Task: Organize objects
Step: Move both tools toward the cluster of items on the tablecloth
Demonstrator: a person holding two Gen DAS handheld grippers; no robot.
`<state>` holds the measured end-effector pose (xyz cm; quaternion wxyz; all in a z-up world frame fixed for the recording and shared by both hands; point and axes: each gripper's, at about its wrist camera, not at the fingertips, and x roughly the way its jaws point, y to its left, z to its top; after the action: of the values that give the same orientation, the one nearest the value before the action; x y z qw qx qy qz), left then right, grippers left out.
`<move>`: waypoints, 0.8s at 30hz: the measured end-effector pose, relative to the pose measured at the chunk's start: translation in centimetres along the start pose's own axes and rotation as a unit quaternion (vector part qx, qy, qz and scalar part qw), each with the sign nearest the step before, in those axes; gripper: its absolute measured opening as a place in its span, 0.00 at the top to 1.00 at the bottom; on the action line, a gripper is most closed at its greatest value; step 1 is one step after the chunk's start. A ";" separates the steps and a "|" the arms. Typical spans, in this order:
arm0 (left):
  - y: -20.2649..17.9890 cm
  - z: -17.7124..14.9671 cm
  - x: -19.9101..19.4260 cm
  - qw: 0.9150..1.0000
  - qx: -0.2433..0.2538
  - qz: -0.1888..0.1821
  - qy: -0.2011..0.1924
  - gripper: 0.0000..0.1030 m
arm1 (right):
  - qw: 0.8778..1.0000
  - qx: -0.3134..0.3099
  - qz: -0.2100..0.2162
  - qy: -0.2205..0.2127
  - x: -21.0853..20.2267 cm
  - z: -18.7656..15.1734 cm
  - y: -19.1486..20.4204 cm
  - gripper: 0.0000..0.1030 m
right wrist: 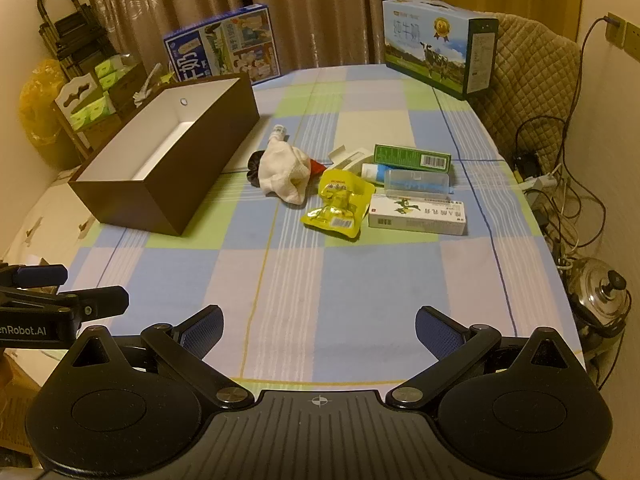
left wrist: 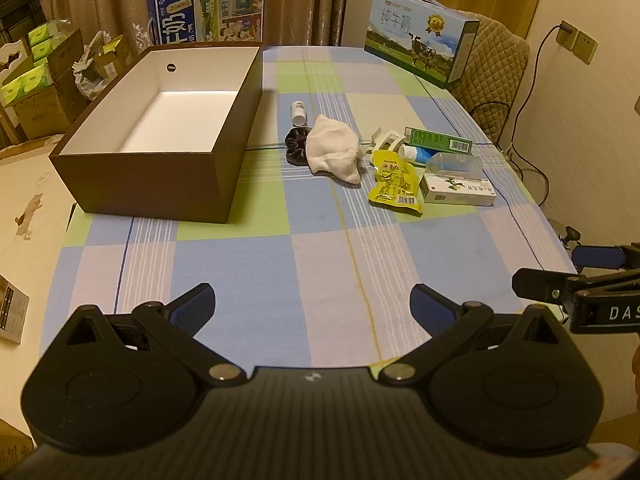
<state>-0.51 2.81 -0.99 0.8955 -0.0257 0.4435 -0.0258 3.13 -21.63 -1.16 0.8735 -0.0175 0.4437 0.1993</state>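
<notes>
Seen from the left wrist, the brown box (left wrist: 160,128) with its white inside sits at about ten o'clock on the checked tablecloth (left wrist: 248,272), open at the top and holding nothing that shows. Behind it at eleven o'clock a blue milk carton (left wrist: 206,10) stands on edge.

Just right of the box, near twelve o'clock, a small white bottle (left wrist: 298,112) lies by a dark scrunchie (left wrist: 295,146), which touches a crumpled white cloth (left wrist: 334,152). Further right, at about one o'clock, the loose items crowd together: a yellow snack packet (left wrist: 394,182), a white clip-like piece (left wrist: 386,140), a green box (left wrist: 438,140), a blue-and-white tube (left wrist: 418,154), a clear plastic case (left wrist: 454,166) and a white medicine box (left wrist: 458,192) nearest the edge. A second milk carton (left wrist: 420,38) with a cow picture stands at the far right corner.

The left gripper (left wrist: 312,308) hangs over the near edge of the table at six o'clock, its jaws spread wide with nothing between them. The right gripper (right wrist: 318,330), seen in its own view, is likewise spread and empty, well apart from every item; its fingers also show at three o'clock in the left view.
</notes>
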 end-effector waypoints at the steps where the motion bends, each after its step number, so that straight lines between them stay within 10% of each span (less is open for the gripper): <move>1: 0.1 0.0 0.0 1.000 0.001 0.000 0.000 0.01 | 1.000 0.000 -0.001 0.000 0.0 0.0 0.1 0.03; 24: 3.2 -0.4 -0.3 1.000 0.017 -0.012 0.009 0.01 | 1.000 0.014 -0.014 -0.001 0.3 -0.9 3.6 0.03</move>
<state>-0.92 6.02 -1.25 0.8914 -0.0154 0.4508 -0.0446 1.28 -18.46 -1.42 0.8768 -0.0116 0.4453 0.1813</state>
